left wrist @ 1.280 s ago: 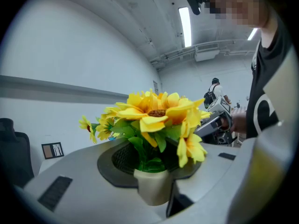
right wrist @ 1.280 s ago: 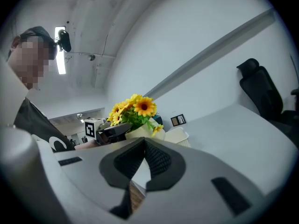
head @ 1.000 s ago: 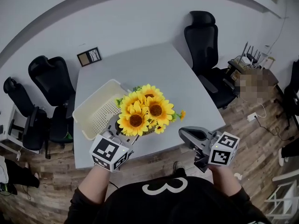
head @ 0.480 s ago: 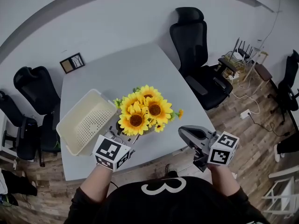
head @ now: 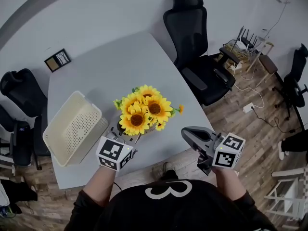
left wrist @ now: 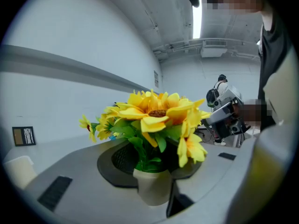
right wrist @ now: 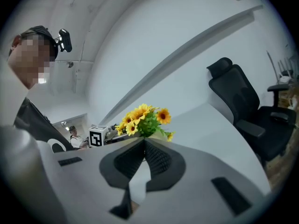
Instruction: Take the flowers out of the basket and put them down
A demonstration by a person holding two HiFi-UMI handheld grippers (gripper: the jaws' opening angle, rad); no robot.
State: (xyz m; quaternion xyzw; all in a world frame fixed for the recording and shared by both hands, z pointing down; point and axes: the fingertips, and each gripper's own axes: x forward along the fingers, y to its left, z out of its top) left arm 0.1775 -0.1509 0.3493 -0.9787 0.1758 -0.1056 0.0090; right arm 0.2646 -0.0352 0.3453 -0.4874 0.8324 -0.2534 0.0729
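flowers (head: 143, 111) clear of basket (head: 53, 146), at its 3 o'clock over worktop (head: 120, 66). your left gripper (head: 126, 136) fingers clenched on pot (left wrist: 152, 188); right gripper (head: 188, 134) fingers pressed together, empty. step, by my read: put-down. next: lower pot upright, release.

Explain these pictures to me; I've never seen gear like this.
There is no robot here: a person holds a two-jaw gripper in each hand. The wide picture comes from a camera on the person's head, looking down; the other two cameras ride on the grippers. The left gripper is clamped on the small white pot of the sunflowers, over the grey table. The right gripper is shut and empty. The cream basket lies empty on the table's left.
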